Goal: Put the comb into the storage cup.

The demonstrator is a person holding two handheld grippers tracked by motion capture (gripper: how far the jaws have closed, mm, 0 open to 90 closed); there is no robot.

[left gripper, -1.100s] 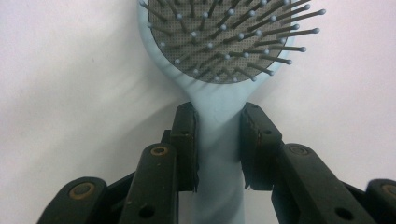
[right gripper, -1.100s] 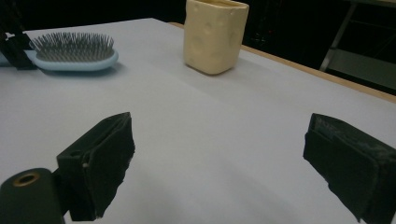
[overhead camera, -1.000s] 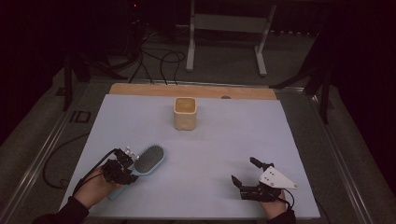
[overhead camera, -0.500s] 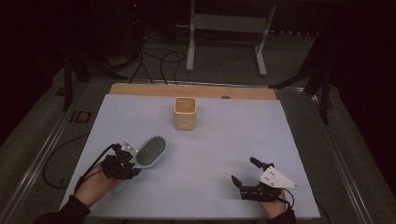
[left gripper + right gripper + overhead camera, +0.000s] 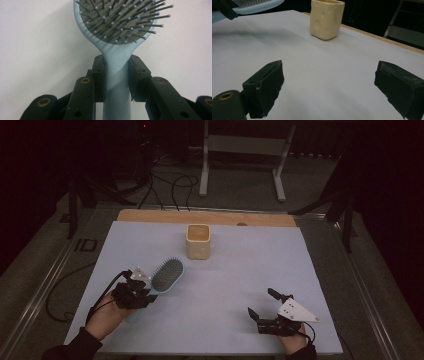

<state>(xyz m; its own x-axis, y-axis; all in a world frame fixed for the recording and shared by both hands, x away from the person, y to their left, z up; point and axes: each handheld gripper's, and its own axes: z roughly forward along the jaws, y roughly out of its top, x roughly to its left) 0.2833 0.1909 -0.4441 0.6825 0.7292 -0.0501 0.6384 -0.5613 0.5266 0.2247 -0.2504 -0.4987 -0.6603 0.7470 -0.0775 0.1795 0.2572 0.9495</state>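
1. A second ago the hairbrush (image 5: 166, 275) lay flat on the table (image 5: 240, 270) with its back up; now its head is raised and turned, so the bristles face the high camera
2. The left hand-held gripper (image 5: 134, 292) has lifted the brush by the handle, and the head now points toward the cup (image 5: 198, 241) further back on the table
3. In my judgement this means the pickup is done, and the next part is to carry the brush to the cup, probably to put it inside
4. In the left gripper view the left hand-held gripper is clenched on the handle just below the head of the hairbrush (image 5: 117, 30); both pads press on its two sides
5. The brush stands straight out from the jaws, over the white table, well apart from the cup
6. The right hand-held gripper (image 5: 265, 307) has kept its place near the front edge; its jaws are released, wide apart, with nothing between them
7. In the right gripper view the cup (image 5: 327, 18) stands far ahead, upright and empty as far as I can see
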